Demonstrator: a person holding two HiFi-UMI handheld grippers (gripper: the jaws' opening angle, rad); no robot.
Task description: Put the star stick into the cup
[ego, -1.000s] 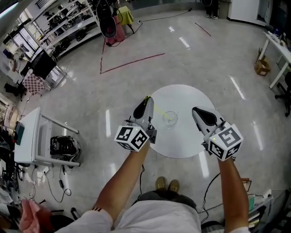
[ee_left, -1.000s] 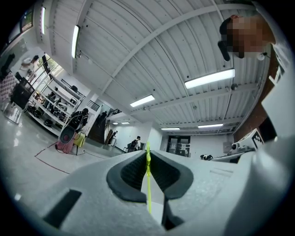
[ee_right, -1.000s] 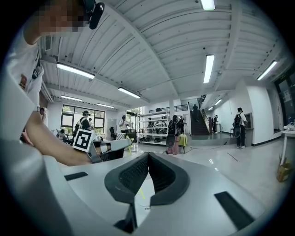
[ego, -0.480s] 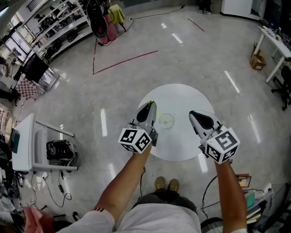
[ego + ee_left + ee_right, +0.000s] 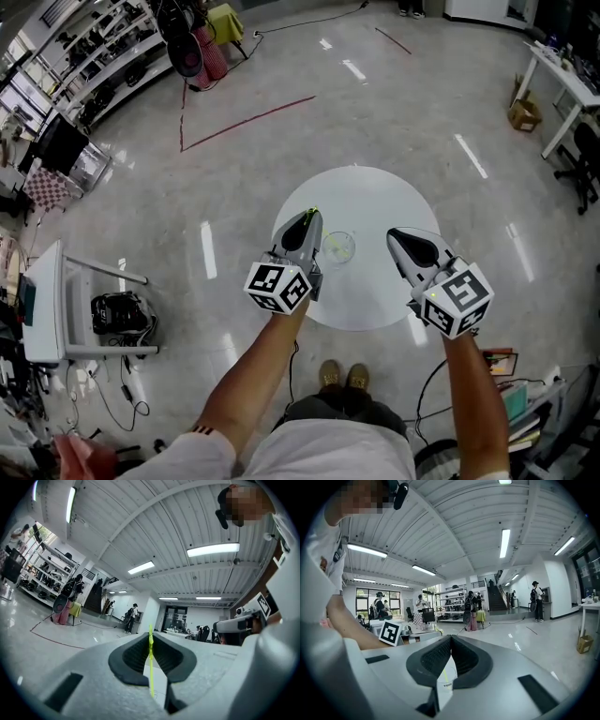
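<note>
A clear plastic cup stands on the round white table, left of its middle. My left gripper hangs just left of the cup, shut on a thin yellow-green star stick that runs up between its pads. The stick's green tip pokes past the jaw tips. I cannot tell whether its lower end reaches the cup. My right gripper hovers right of the cup, shut with nothing in it. In the right gripper view the cup shows through the gap below the jaws of the right gripper.
The table stands on a glossy grey floor marked with red tape lines. A white cart is at the left, shelving at the far left, a cardboard box at the far right. The person's feet are at the table's near edge.
My left gripper has moved right, closer to the cup, with the stick in it. The right gripper has shifted only slightly.
</note>
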